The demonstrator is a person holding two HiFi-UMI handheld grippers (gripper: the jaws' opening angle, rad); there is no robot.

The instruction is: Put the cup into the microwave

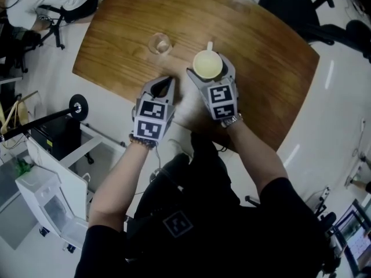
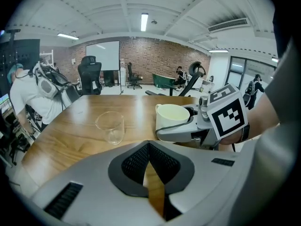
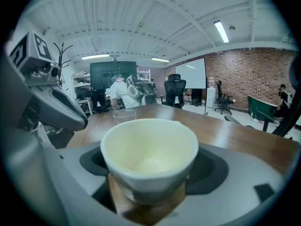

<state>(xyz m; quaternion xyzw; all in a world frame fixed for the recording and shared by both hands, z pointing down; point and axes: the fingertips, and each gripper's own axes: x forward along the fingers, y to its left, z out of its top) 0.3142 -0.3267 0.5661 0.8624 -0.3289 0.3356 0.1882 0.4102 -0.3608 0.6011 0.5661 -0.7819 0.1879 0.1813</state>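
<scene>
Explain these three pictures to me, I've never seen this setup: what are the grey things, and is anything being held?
There is no robot arm here: a person holds a two-jaw gripper in each hand. The head view looks down from a camera on the person's head. The left and right gripper views come from cameras riding on each gripper, looking along its jaws. On the wooden table stands a clear glass. The left gripper is shut and empty. The right gripper has its jaws wide apart, pressed against the sides of a pale, empty cup.
</scene>
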